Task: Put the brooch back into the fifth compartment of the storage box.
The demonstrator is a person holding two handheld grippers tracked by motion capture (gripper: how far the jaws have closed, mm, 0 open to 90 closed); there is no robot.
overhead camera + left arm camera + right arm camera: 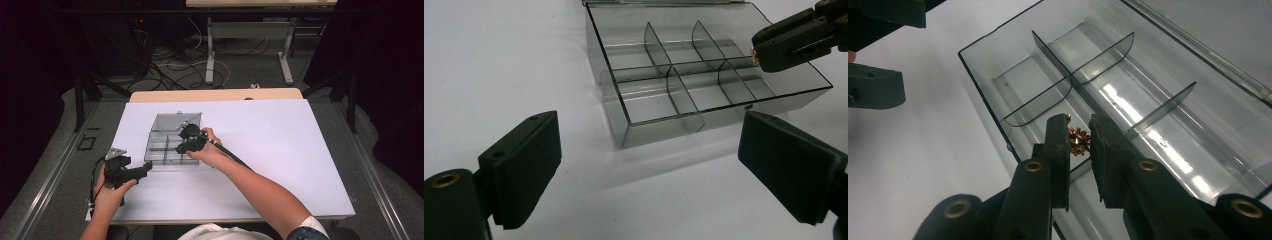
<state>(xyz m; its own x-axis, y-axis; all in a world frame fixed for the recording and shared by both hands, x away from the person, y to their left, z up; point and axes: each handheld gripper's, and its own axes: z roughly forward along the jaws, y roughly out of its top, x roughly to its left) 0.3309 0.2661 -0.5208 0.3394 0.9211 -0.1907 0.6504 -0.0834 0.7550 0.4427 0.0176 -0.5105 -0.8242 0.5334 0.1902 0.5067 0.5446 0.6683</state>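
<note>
- Two grippers going: my right gripper (1079,141) pinches a tiny brass gear (1079,141) between its pads, over the clear divider box (998,60).
- Left gripper (649,165) gapes wide, holding nothing, box just ahead.

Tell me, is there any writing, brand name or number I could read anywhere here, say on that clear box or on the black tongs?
None can be read.
Clear box: plain smoky plastic with dividers, no label or print.
Left gripper and right gripper: plain black, only brass screw holes, no markings.
Small gold gear held by the right gripper: no marks to be made out.
White table sheet: blank.
</note>
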